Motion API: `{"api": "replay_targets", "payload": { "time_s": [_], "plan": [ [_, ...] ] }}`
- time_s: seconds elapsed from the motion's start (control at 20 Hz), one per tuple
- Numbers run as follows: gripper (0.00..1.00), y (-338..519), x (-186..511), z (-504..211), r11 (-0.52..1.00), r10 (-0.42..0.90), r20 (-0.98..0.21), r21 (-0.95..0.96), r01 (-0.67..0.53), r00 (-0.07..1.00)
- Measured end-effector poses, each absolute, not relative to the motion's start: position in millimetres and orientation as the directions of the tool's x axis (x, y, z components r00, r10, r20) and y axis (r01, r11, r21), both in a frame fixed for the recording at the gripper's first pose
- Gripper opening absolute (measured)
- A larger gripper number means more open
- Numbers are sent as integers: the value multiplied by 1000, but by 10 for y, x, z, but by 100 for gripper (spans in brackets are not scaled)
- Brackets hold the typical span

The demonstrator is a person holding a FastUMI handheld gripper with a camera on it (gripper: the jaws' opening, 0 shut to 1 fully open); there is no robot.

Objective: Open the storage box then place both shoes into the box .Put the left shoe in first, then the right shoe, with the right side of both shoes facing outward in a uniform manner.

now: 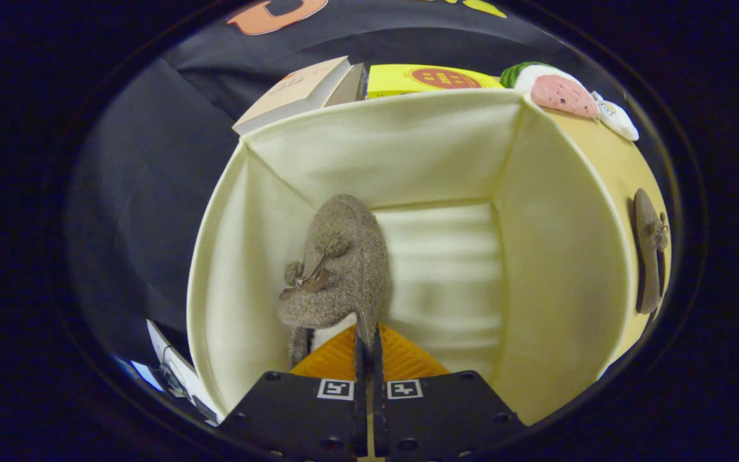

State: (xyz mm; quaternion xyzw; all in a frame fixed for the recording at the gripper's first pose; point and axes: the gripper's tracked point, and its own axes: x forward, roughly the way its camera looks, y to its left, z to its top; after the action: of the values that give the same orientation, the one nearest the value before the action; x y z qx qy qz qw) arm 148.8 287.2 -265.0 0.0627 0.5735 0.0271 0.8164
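Note:
A cream fabric storage box [408, 147] stands open below me, its inside walls and floor in plain sight. My gripper [367, 340] hangs over the box's near side, shut on the heel rim of a fuzzy grey-brown shoe [344, 263] with a small bow on top. The shoe hangs inside the box toward its left wall, toe pointing down and away from the fingers. A second fuzzy grey-brown shoe [650, 250] lies outside the box on the yellow surface [620, 167] to the right of its right wall.
Beyond the box's far wall lie a beige book [299, 93], a yellow box [430, 80] and a pink-and-green plush toy [555, 90] with a small white item [620, 119] beside it. White papers [174, 372] lie left of the fingers, outside the box.

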Motion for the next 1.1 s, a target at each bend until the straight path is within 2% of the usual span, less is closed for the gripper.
{"api": "replay_targets", "payload": {
  "time_s": [0.1,0.15,0.2,0.25,0.4,0.6,0.8,1.1],
  "plan": [
    [4,2910,1513,-2637,986,155,-926,168,6,345],
    [9,2925,1514,-2610,984,173,-919,179,-16,355],
    [23,2910,1500,-2577,983,180,-915,180,-34,361],
    [29,2938,1482,-2545,979,201,-909,197,-48,364],
    [70,2913,1407,-2384,975,221,-898,194,-106,382],
    [88,2802,1324,-1956,969,245,-868,201,-145,432],
    [96,2577,1244,-1432,970,235,-833,171,-171,501],
    [96,1853,1181,-890,982,160,-796,72,-172,584]
  ]
}}
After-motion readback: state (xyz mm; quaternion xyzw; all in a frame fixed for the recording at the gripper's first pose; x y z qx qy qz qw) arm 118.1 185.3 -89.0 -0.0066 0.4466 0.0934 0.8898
